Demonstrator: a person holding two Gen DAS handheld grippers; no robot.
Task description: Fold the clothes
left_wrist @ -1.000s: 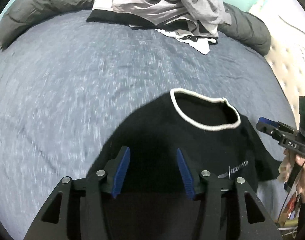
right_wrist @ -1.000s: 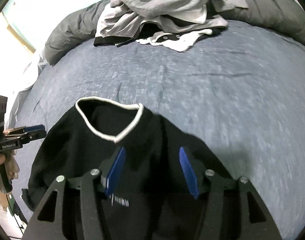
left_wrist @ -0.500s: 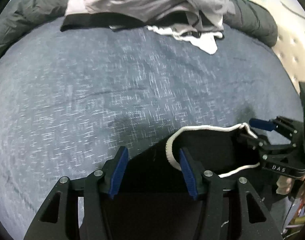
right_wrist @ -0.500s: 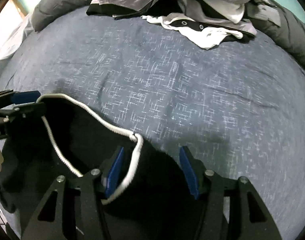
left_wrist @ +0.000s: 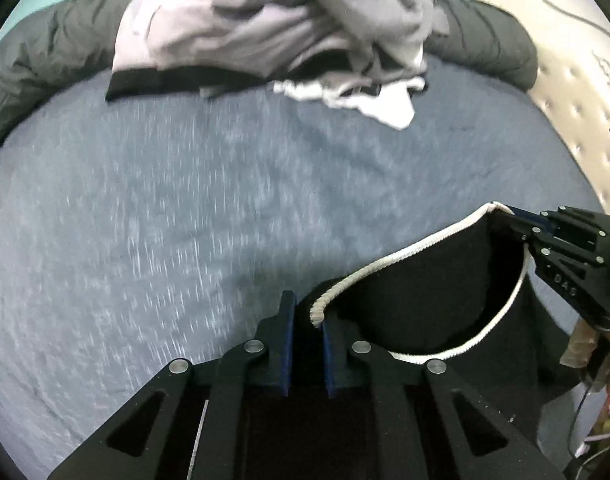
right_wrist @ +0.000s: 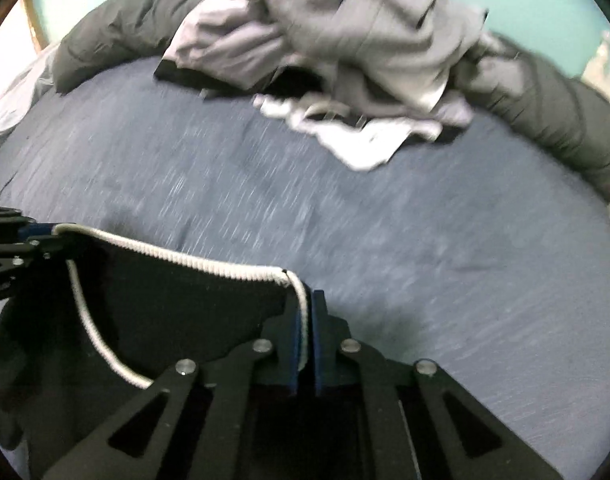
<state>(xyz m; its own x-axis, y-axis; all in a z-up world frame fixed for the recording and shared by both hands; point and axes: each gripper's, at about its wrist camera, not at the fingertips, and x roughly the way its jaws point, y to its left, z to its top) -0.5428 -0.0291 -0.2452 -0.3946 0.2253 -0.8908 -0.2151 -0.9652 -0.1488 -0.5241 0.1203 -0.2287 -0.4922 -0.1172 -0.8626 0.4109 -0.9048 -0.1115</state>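
Note:
A black top with a white-trimmed neckline (left_wrist: 421,292) lies at the near edge of the blue bed and also shows in the right wrist view (right_wrist: 165,304). My left gripper (left_wrist: 305,320) is shut on the top at the left end of its collar. My right gripper (right_wrist: 303,316) is shut on the collar's right end, the white trim pinched between its pads. Each gripper shows in the other's view, the right one (left_wrist: 521,220) at the right and the left one (right_wrist: 37,236) at the left. The collar is stretched between them.
A pile of grey, black and white clothes (left_wrist: 297,40) lies at the far side of the bed (left_wrist: 165,208), also in the right wrist view (right_wrist: 345,52). A dark grey duvet (right_wrist: 557,108) runs behind it. A tufted headboard (left_wrist: 577,84) stands at the right.
Both grippers have closed from open onto the two ends of the collar and lifted it. The view has moved forward toward the clothes pile.

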